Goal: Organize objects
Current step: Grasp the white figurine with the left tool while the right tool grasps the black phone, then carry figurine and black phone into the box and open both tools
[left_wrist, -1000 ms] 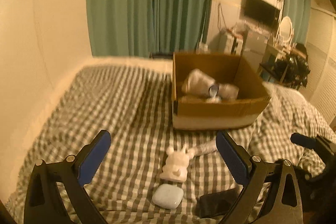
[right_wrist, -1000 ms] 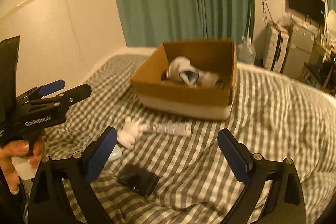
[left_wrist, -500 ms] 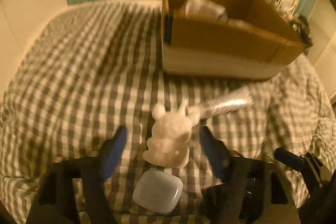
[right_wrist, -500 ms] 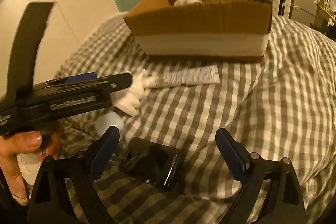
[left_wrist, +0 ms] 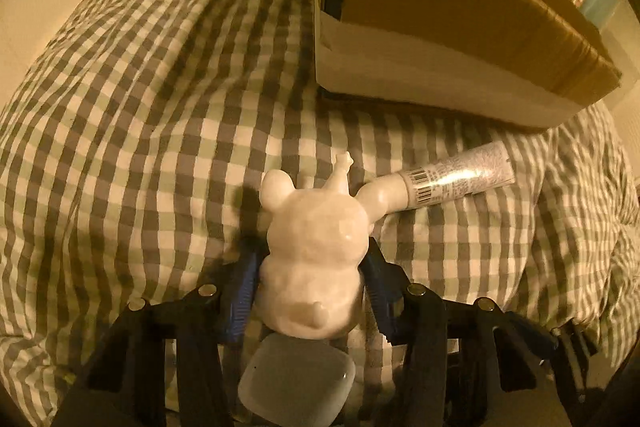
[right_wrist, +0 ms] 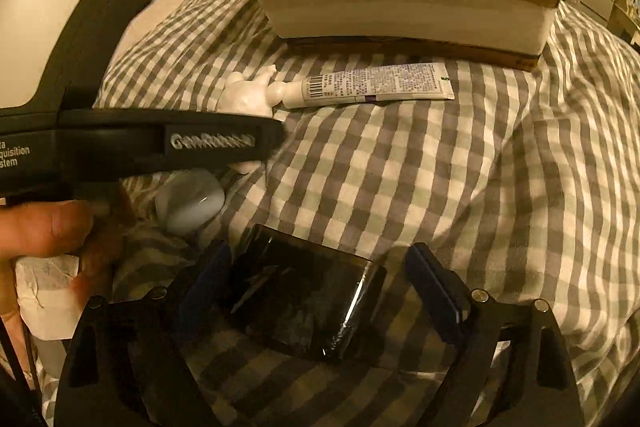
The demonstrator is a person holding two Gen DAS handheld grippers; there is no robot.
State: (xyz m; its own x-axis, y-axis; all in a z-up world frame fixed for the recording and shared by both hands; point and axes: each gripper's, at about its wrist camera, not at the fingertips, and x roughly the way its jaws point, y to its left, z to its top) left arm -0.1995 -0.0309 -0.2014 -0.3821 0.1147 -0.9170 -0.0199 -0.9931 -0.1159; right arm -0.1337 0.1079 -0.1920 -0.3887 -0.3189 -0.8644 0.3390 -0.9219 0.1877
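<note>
**White figurine flanked by the left gripper on the checked bed**

The white figurine (left_wrist: 314,263) lies on the checked bedspread (left_wrist: 152,115), in front of the cardboard box (left_wrist: 440,39). The left gripper (left_wrist: 308,283) has a blue pad on each side of its body, closed in against it. A tube (left_wrist: 456,179) lies beside the figurine's ear, a pale rounded case (left_wrist: 296,383) just behind it. The right gripper (right_wrist: 316,291) stands with jaws apart around a black wrapped packet (right_wrist: 304,299), right pad clear of it.
</note>
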